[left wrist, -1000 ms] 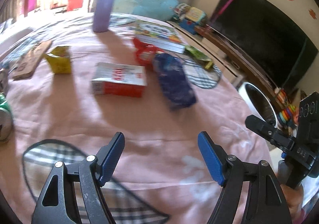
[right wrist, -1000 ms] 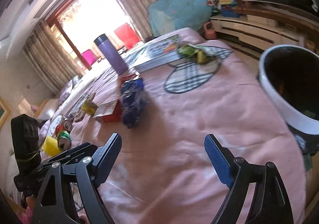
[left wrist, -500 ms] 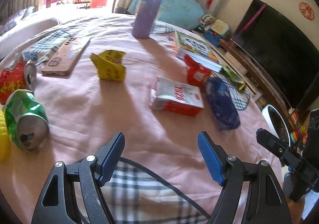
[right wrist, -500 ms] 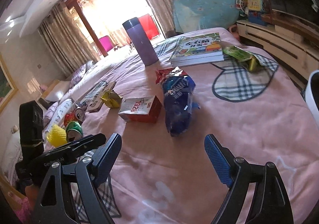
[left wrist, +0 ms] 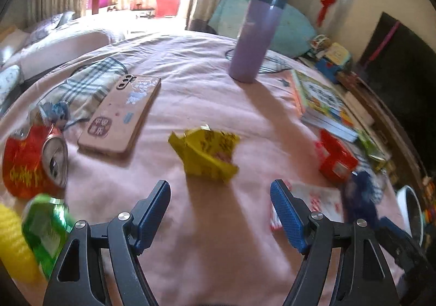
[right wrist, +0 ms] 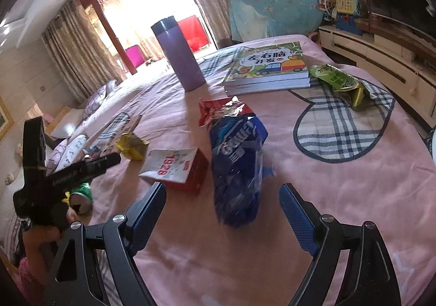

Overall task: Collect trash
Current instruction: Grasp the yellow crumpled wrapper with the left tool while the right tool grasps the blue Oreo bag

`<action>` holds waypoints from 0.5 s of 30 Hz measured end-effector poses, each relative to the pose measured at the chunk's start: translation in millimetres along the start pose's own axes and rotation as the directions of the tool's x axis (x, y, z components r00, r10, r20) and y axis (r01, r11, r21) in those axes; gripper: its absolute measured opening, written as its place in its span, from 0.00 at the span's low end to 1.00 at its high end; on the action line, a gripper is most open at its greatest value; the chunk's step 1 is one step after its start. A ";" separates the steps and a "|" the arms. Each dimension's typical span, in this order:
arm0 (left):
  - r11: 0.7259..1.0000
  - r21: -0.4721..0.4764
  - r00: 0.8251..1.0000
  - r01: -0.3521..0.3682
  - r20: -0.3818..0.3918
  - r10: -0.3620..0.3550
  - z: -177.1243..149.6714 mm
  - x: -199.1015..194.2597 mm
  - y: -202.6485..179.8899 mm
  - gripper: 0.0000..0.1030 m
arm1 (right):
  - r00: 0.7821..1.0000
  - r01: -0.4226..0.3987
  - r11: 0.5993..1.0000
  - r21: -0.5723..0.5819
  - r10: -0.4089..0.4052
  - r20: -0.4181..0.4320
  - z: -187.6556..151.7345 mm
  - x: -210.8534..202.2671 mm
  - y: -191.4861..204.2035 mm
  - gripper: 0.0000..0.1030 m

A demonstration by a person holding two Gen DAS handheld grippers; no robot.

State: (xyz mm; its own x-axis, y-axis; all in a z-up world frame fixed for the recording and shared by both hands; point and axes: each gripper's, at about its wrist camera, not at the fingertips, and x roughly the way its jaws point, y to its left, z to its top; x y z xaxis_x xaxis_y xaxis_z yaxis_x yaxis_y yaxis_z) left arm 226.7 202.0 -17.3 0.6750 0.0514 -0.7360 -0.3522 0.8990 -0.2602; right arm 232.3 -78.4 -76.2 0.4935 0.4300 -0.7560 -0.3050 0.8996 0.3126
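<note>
My left gripper (left wrist: 220,213) is open and empty, just short of a crumpled yellow wrapper (left wrist: 207,154) on the pink bed cover. A red can (left wrist: 32,161) and a green can (left wrist: 47,227) lie at its left. My right gripper (right wrist: 222,220) is open and empty, with a blue snack bag (right wrist: 237,167) lying just ahead between its fingers. A red and white box (right wrist: 177,168), a red wrapper (right wrist: 218,109) and a green wrapper (right wrist: 338,81) lie around it. The white bin's rim (left wrist: 408,213) shows at the left view's right edge.
A purple flask (left wrist: 256,36) stands at the back. A pink phone (left wrist: 122,112) lies left of the yellow wrapper. A stack of books (right wrist: 267,69) lies beyond the blue bag. The left gripper's body (right wrist: 54,172) shows at the right view's left.
Both grippers have swung left, away from the bin. The yellow wrapper now lies right ahead of the left gripper, and the blue bag lies closer to the right gripper. Both stay open.
</note>
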 end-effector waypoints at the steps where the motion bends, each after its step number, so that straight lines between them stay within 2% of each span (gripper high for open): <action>1: 1.000 0.002 1.000 -0.001 -0.001 0.001 2.7 5.4 -1.5 0.73 | 1.000 0.001 1.000 0.003 -0.001 -0.006 1.3 4.0 -1.5 0.84; 5: 0.998 0.029 0.999 -0.052 -0.004 0.052 11.1 31.9 -10.3 0.71 | 1.000 -0.004 1.000 0.012 0.005 -0.029 4.4 17.7 -5.3 0.84; 8: 0.996 0.056 0.997 -0.063 -0.030 0.064 12.4 48.3 -14.8 0.45 | 0.999 -0.004 1.000 0.012 0.005 -0.045 5.4 24.7 -7.4 0.82; 9: 0.997 0.057 0.998 -0.049 -0.031 0.051 11.7 50.6 -16.1 0.43 | 0.999 -0.003 1.000 0.011 0.004 -0.045 6.1 26.4 -8.2 0.74; 12: 0.997 0.078 0.999 -0.021 -0.024 0.023 8.9 49.2 -21.0 0.39 | 0.999 0.003 1.000 0.014 -0.002 -0.051 4.6 27.3 -13.1 0.37; 15: 0.995 0.089 0.999 0.034 -0.038 -0.030 -0.3 44.0 -29.3 0.38 | 0.999 -0.008 1.000 0.025 0.009 -0.045 2.4 22.2 -18.1 0.34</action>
State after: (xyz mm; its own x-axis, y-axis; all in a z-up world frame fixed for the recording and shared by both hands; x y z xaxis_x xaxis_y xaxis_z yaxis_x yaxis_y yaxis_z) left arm 266.6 177.8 -42.2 0.6603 0.0075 -0.7510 -0.2699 0.9355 -0.2279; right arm 250.8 -85.0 -97.3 0.4540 0.4339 -0.7782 -0.2880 0.8980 0.3327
